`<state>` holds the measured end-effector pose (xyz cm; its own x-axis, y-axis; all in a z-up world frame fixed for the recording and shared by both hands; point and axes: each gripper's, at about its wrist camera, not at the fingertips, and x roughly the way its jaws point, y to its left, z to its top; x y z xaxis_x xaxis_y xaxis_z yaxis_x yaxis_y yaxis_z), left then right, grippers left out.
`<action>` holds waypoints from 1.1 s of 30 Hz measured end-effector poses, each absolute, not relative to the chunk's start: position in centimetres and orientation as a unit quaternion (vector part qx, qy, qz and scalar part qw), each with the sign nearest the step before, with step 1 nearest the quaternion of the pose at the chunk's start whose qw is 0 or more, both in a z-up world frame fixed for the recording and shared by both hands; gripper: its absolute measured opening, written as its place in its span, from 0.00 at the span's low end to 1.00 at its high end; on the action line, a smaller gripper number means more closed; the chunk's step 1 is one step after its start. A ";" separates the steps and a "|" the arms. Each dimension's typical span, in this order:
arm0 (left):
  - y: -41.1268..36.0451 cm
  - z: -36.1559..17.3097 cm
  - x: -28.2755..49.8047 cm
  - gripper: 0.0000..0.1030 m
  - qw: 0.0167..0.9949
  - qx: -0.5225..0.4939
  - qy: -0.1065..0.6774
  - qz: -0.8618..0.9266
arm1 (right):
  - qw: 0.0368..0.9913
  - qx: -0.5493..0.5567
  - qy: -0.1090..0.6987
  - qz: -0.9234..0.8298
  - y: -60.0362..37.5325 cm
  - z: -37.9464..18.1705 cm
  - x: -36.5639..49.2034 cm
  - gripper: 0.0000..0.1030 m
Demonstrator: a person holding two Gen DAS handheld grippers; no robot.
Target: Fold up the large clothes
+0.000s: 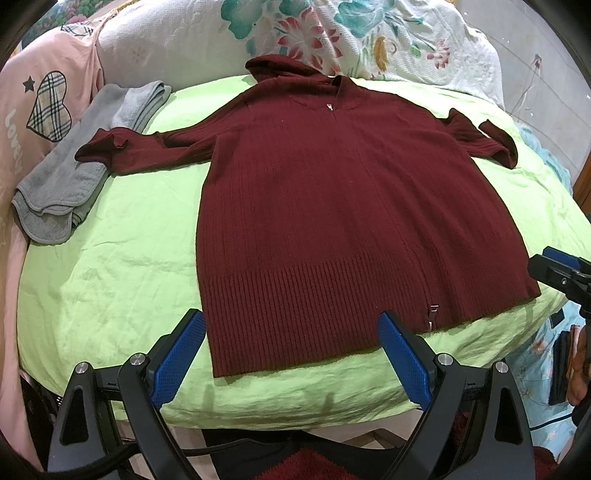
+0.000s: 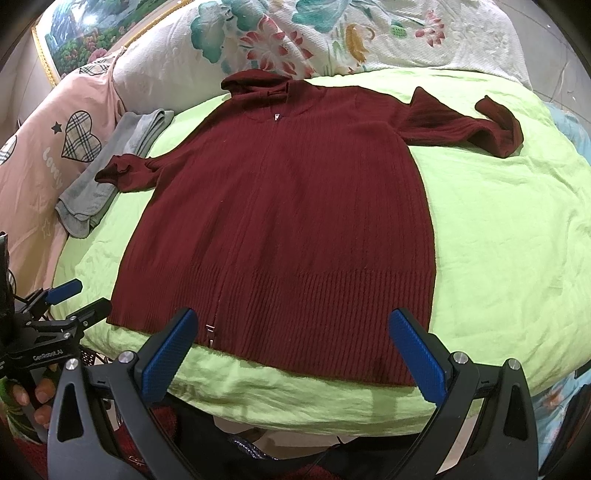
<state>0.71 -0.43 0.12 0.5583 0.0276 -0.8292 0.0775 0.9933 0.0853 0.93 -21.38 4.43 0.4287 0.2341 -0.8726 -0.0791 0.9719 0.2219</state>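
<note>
On the bed (image 1: pixel 110 236), spread flat over a wrinkled lime-green sheet, I see a dark red ribbed knit sweater (image 1: pixel 332 206) with a hood bunched at the far end, a front zipper with a small metal pull near the collar (image 1: pixel 330 107) and a metal tab at the hem (image 1: pixel 433 314). Its body ribs run lengthwise and tighten into a denser band along the hem; both sleeves stretch outward, cuffs crumpled. My left hand-held gripper (image 1: pixel 291 354) hovers at the near hem, its blue textured pads spread wide apart, holding nothing. My right hand-held gripper (image 2: pixel 295 354) sits likewise just over the hem's other end, pads spread and empty; in its view the left tool appears at the lower left, with fingers (image 2: pixel 37 398) wrapped round its handle. A folded grey towel (image 1: pixel 74 177) lies at the left edge of the sheet, with the left cuff resting on it. Behind stands a white quilted pillow with teal and red flowers (image 2: pixel 332 40), beside a pink cover with a plaid heart (image 2: pixel 79 136), and a gold-framed landscape picture (image 2: pixel 85 33) in the corner.
</note>
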 end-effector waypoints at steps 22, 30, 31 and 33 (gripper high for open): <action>-0.4 -0.4 6.7 0.93 0.895 0.052 0.444 0.000 | 0.870 0.130 0.476 -0.009 -33.2 5.4 7.1 1.00; -1.2 -1.9 9.3 0.93 0.881 0.071 0.468 -0.001 | 0.882 0.084 0.450 -0.114 -43.0 5.5 16.2 0.71; -1.4 -2.2 9.5 0.93 0.878 0.075 0.473 -0.001 | 0.883 0.081 0.448 -0.116 -44.1 5.4 17.7 0.70; -1.6 -2.7 10.0 0.93 0.875 0.078 0.478 -0.001 | 0.882 0.075 0.450 -0.118 -46.3 4.7 21.0 0.66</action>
<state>10.00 -1.64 -2.67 0.5423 0.0728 -0.8371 0.0767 0.9878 0.1356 21.05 -46.34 4.71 0.5667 -0.1415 -0.8117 0.2759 0.9609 0.0251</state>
